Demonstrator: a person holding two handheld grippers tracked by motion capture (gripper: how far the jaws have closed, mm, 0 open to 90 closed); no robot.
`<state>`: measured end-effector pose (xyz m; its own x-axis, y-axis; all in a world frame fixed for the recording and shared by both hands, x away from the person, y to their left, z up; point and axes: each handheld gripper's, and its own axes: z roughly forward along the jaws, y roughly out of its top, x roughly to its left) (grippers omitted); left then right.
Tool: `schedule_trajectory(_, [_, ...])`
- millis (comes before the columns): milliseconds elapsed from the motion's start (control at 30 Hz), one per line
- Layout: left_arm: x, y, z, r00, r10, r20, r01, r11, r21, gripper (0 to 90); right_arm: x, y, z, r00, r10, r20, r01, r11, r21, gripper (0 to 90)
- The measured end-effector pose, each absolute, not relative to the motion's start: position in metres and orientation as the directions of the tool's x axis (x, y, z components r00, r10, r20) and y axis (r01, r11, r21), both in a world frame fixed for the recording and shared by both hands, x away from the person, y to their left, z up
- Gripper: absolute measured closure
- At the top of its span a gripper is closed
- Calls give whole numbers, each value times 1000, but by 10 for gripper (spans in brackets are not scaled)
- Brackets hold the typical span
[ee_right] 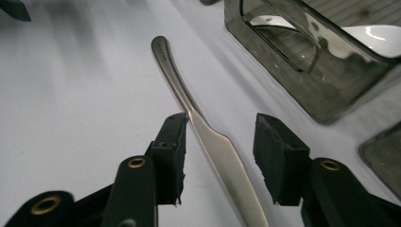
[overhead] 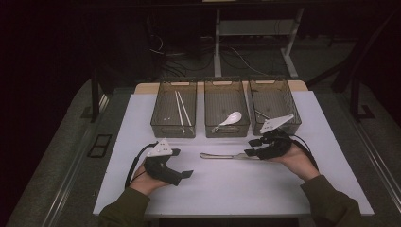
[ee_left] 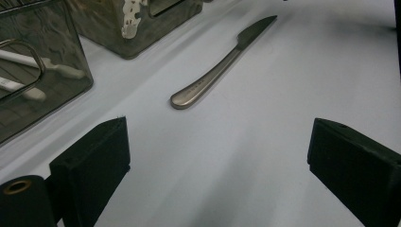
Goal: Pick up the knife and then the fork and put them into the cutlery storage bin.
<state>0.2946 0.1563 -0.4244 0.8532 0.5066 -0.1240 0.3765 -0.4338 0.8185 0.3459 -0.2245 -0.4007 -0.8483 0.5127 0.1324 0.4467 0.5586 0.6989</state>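
1. The butter knife (overhead: pixel 226 155) is lying flat on the white table (overhead: pixel 227 194), just near of the middle bin (overhead: pixel 226 108)
2. The right gripper (ee_right: pixel 221 142) is straddling the knife's blade, one pad touching its edge, not yet clamping
3. The left gripper (overhead: pixel 182 163) is resting well left of the handle, jaws spread wide and holding nothing

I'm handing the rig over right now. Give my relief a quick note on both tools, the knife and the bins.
Left tool: open, holding nothing, resting near the table's left front.
Right tool: jaws straddle the silver metal table knife at its blade, not yet clamped.
Three smoky clear plastic bins: white chopsticks left, white spoon middle.
Done: chopsticks and spoon binned.
Left: probably grip the knife and bin it.
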Motion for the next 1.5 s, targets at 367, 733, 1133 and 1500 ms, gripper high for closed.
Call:
schedule_trajectory(367, [295,156,-425,855,503,-127,378,-436,817,56,360,-206,-400,-878,469,100,412,631,657,621])
schedule_trajectory(733, [295,156,-425,858,497,-130,377,-436,817,57,374,-175,-405,-934,356,40,316,767,558,679])
schedule_trajectory(1133, [295,156,-425,860,494,-130,374,-436,818,58,381,-145,-413,-971,239,16,224,881,416,714])
schedule_trajectory(1500, [294,156,-425,860,494,-131,374,-434,820,58,382,-126,-421,-983,183,-6,171,930,326,746])
